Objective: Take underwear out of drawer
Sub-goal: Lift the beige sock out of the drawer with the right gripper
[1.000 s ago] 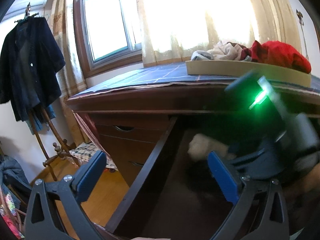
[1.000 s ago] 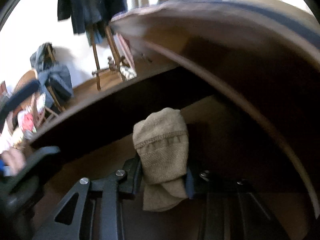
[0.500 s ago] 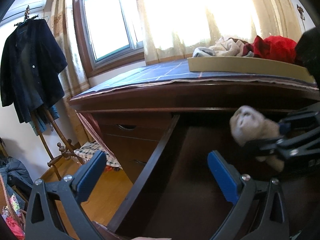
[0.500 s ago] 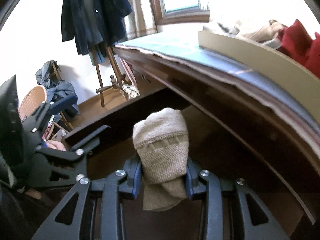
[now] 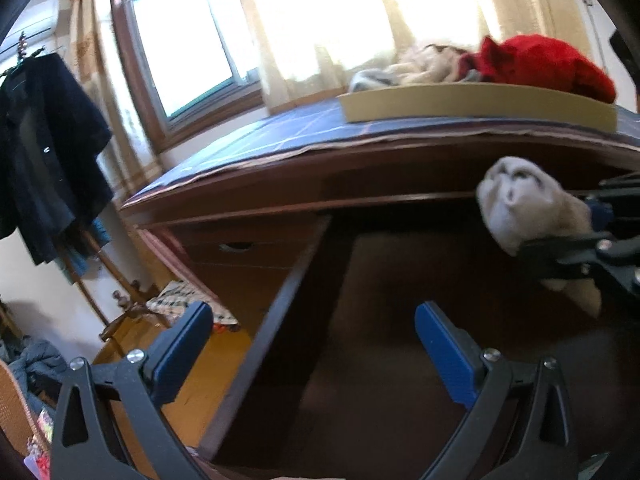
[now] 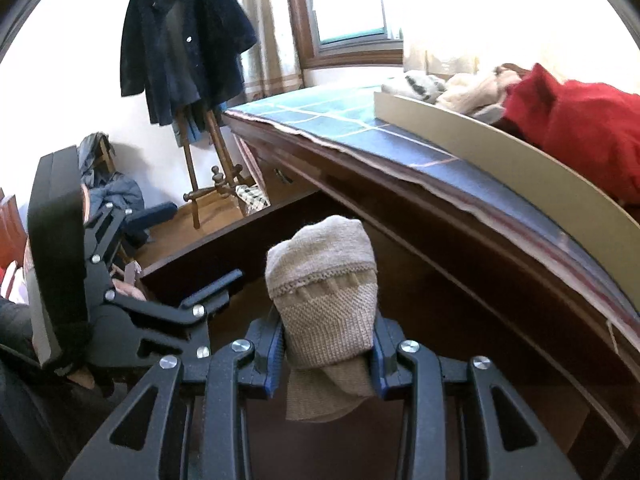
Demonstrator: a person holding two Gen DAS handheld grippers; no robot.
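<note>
My right gripper (image 6: 328, 344) is shut on a beige knitted garment (image 6: 324, 280), rolled into a bundle that sticks up between the blue pads. It hangs above the open dark wooden drawer (image 6: 224, 240), just under the desk's edge. In the left wrist view the same garment (image 5: 524, 208) is at the right, pinched in the right gripper (image 5: 560, 236). My left gripper (image 5: 312, 320) stands open over the drawer's left side wall (image 5: 280, 320), with nothing between its fingers. The right wrist view shows the left gripper (image 6: 192, 244) at the left. The drawer's inside is dark.
A blue gridded mat (image 5: 280, 136) covers the desk top. On it stands a beige tray (image 5: 460, 100) piled with clothes, among them a red garment (image 5: 540, 64). A dark coat (image 6: 180, 40) hangs on a wooden stand at the left, with more clothes on the floor.
The right gripper has risen out of the drawer with the garment and shifted right in the left wrist view. The left gripper has stayed in place, rolling slightly.
</note>
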